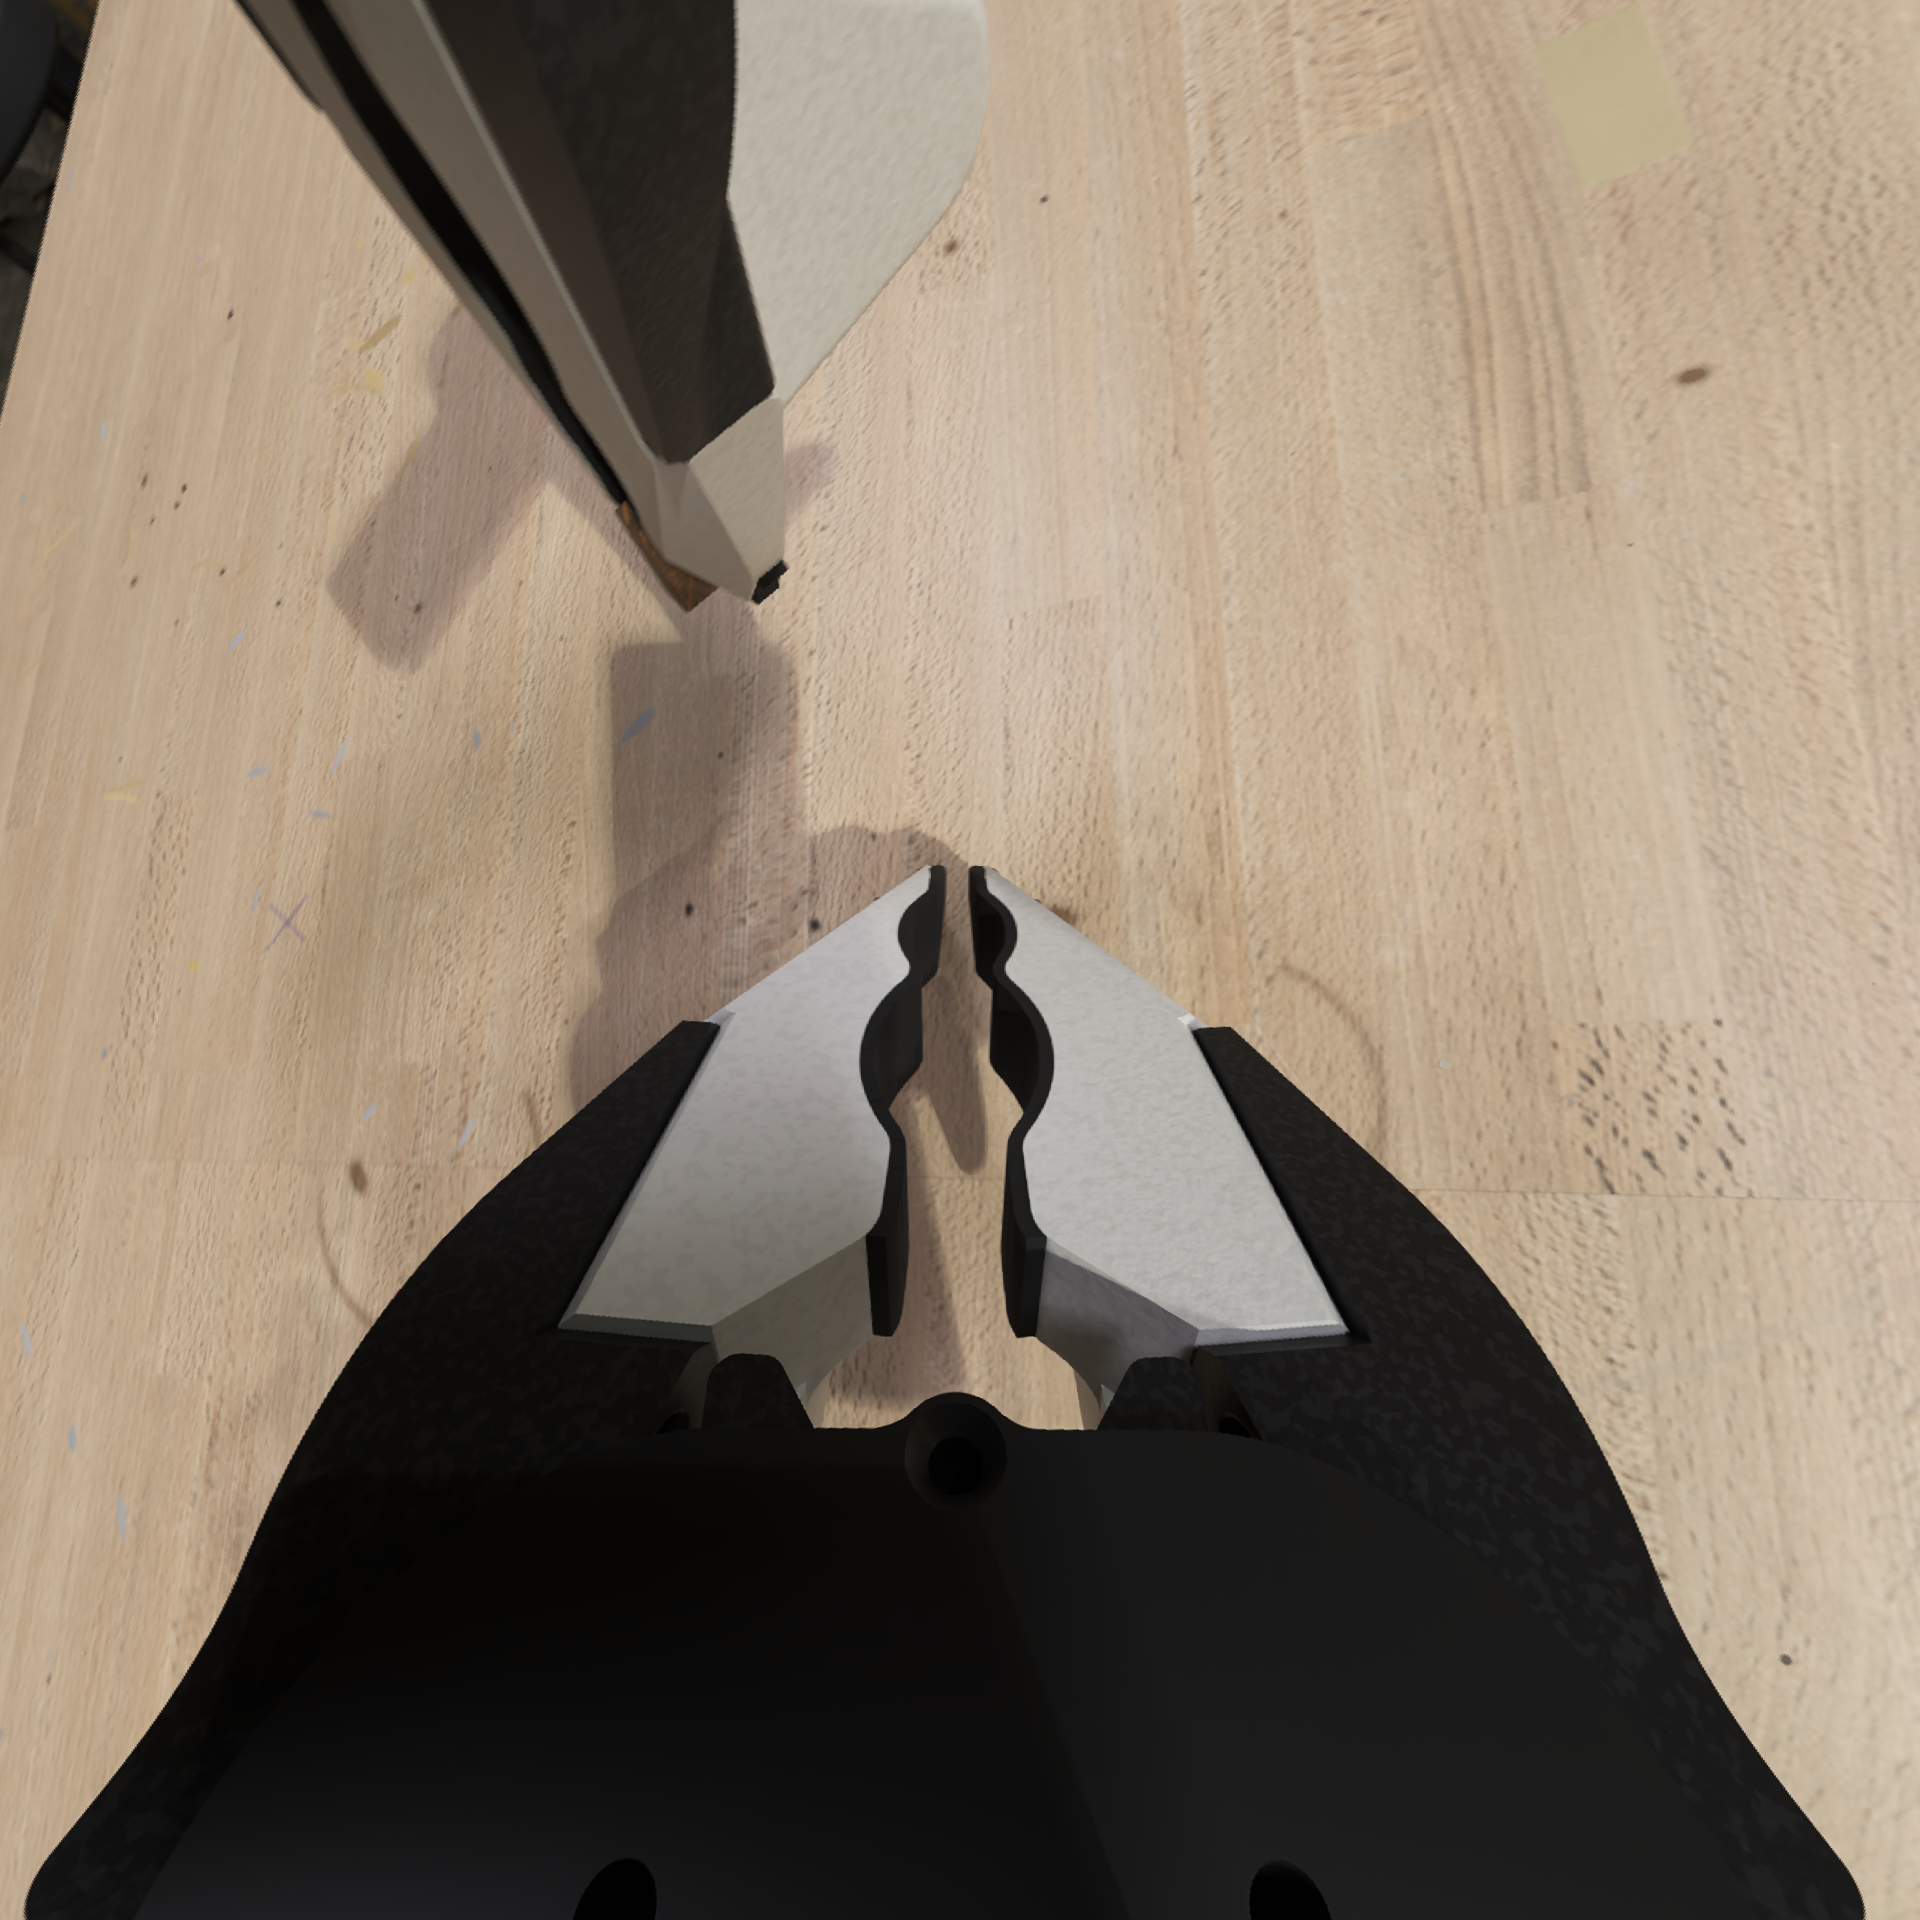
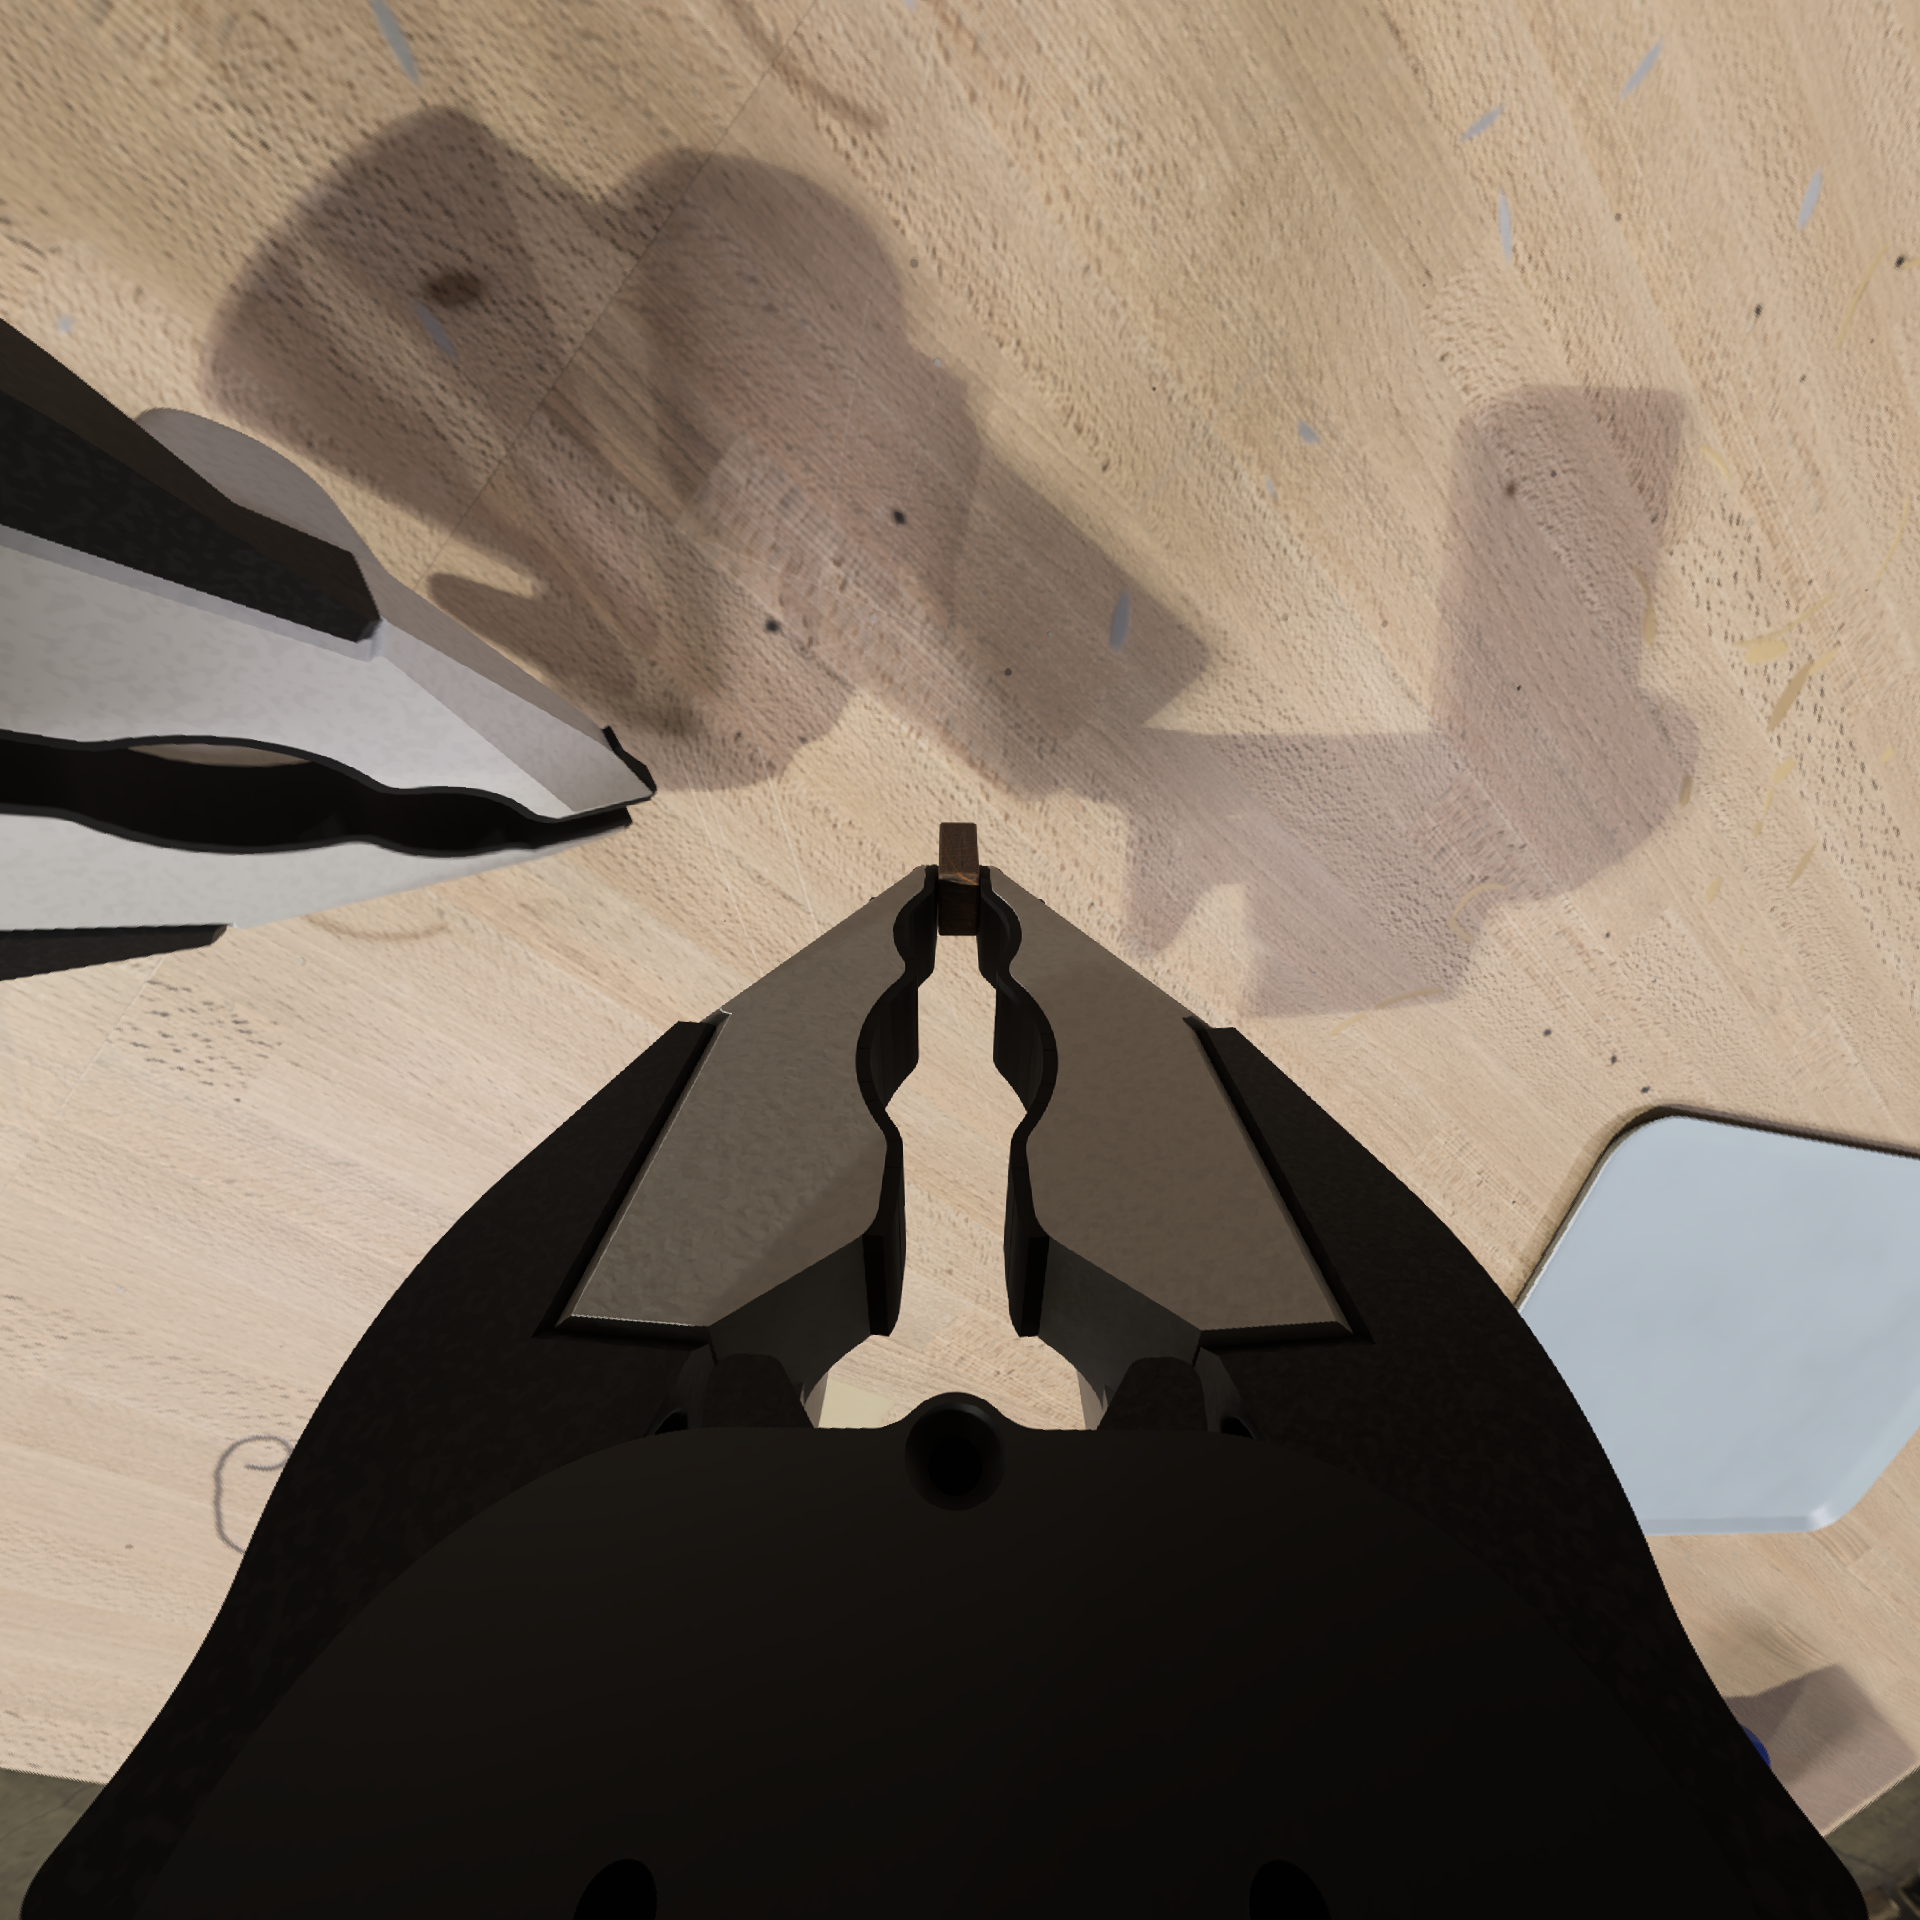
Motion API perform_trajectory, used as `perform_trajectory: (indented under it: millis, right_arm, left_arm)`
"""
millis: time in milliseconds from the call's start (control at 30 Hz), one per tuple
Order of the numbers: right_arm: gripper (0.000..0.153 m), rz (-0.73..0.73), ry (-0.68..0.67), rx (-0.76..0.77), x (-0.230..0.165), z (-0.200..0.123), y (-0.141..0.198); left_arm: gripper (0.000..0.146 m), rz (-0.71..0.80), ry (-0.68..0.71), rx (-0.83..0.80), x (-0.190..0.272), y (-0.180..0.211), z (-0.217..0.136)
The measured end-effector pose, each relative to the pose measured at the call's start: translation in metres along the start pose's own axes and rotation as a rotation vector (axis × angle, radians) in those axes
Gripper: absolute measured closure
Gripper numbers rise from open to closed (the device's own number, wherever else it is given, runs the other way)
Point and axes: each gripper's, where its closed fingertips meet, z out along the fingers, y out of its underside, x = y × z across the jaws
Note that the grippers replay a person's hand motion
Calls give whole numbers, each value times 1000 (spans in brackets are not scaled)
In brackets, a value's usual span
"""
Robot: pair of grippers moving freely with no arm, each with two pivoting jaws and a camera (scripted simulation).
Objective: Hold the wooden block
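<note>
Two fingertips of the right gripper (image 2: pixel 958 883) pinch the wooden block (image 2: pixel 958 878) (left gripper (image 1: pixel 956 878) nearly closed, empty).

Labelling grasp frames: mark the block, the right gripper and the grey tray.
block (image 2: pixel 958 854): right wrist view, exposed top end.
right gripper (image 2: pixel 958 902): right wrist view, between fingertips.
tray (image 2: pixel 1725 1340): right wrist view, bare flat surface.

A workshop, it seems: a pale butcher-block workbench (image 1: pixel 1351 623) fills both views, flecked with paint spatters, dark specks and pencil marks.
</note>
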Motion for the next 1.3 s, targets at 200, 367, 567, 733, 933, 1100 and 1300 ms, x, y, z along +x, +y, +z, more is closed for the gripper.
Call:
perform_trajectory:
  millis: [200, 367, 567, 733, 933, 1100, 1300]
  right_arm:
    - [147, 4, 2, -2, 1, 1, 1]
    - [147, 5, 2, -2, 1, 1, 0]
    - [147, 6, -2, -1, 1, 1, 1]
    - [147, 1, -1, -1, 1, 2, 0]
    - [147, 12, -4, 3, 2, 3, 0]
    - [147, 15, -5, -4, 2, 3, 0]
    - [147, 20, -3, -5, 3, 4, 1]
  left_arm:
    - [146, -12, -4, -38, 3, 4, 5]
    - [146, -30, 18, -46, 5, 4, 16]
    - [146, -34, 17, -57, 5, 6, 19]
    - [146, 30, 34, -64, 5, 7, 20]
    - [146, 221, 0, -147, 4, 5, 20]
    - [146, 141, 25, -71, 3, 6, 19]
    - [146, 119, -3, -13, 2, -2, 20]
